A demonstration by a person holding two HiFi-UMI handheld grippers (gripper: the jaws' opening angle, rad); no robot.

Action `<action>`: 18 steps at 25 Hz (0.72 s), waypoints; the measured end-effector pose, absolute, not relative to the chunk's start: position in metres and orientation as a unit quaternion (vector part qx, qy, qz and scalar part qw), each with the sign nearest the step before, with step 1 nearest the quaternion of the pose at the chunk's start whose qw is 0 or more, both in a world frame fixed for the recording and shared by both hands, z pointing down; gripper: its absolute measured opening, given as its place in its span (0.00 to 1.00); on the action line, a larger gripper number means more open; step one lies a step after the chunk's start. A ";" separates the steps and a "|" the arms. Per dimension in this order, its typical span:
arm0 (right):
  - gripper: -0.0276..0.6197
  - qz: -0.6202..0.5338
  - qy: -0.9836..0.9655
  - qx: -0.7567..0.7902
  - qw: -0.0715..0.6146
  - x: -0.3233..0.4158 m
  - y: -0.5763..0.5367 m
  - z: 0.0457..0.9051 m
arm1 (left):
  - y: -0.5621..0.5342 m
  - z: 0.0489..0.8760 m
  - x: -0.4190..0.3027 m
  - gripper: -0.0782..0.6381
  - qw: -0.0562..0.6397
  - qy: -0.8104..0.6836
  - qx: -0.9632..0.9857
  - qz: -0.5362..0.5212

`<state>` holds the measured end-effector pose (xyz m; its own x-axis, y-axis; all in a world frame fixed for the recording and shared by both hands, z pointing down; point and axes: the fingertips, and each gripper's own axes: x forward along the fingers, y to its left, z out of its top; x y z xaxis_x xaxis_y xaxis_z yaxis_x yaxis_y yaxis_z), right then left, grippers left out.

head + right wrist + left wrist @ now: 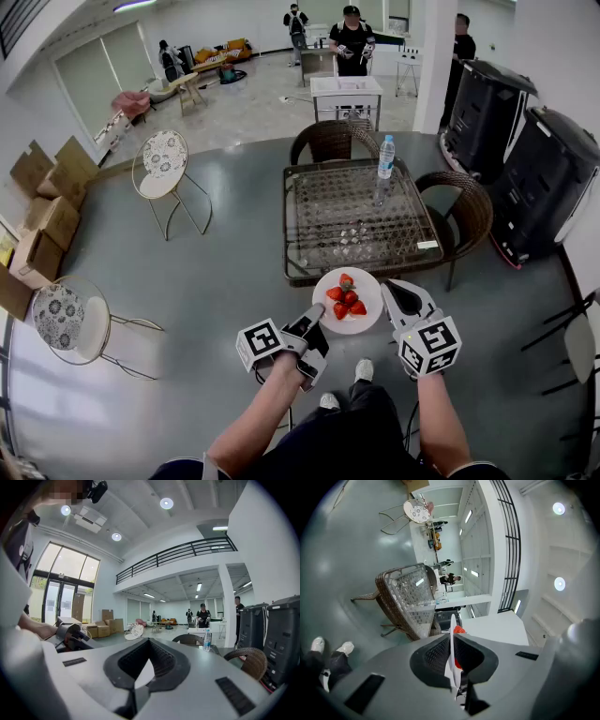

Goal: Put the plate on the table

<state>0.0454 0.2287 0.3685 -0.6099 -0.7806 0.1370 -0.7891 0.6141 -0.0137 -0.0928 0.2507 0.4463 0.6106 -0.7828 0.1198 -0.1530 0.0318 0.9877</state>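
Left gripper (313, 323) is clamped on the plate (368, 317) at its near-left rim. It is rolled onto its side, so one jaw lies over the rim and one under it, which holds the plate level and keeps the strawberries (345, 296) heaped in the middle. Right gripper (394, 287) sits just beside the plate's right edge with its jaws together and nothing between them. It seems placed as a guard rather than a second grip, and whether it touches the rim cannot be told. The plate is in the air above the person's shoes (364, 370), just short of the table (292, 225). The table's near side has no chair, which suits an approach from here, and the near part of its glass top looks free to take the plate. A bottle (386, 157) stands at the far right corner, well apart from that spot. Wicker chairs (330, 139) are tucked in at the far and right sides
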 end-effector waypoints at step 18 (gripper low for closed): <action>0.05 0.046 -0.897 0.435 0.059 0.049 0.217 0.377 | 0.241 0.454 -0.090 0.14 0.624 -0.366 0.641 -0.255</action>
<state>0.0492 0.2173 0.3773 -0.6152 -0.7747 0.1464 -0.7856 0.6179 -0.0320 -0.0902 0.2405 0.4544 0.6018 -0.7880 0.1298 -0.1507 0.0475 0.9874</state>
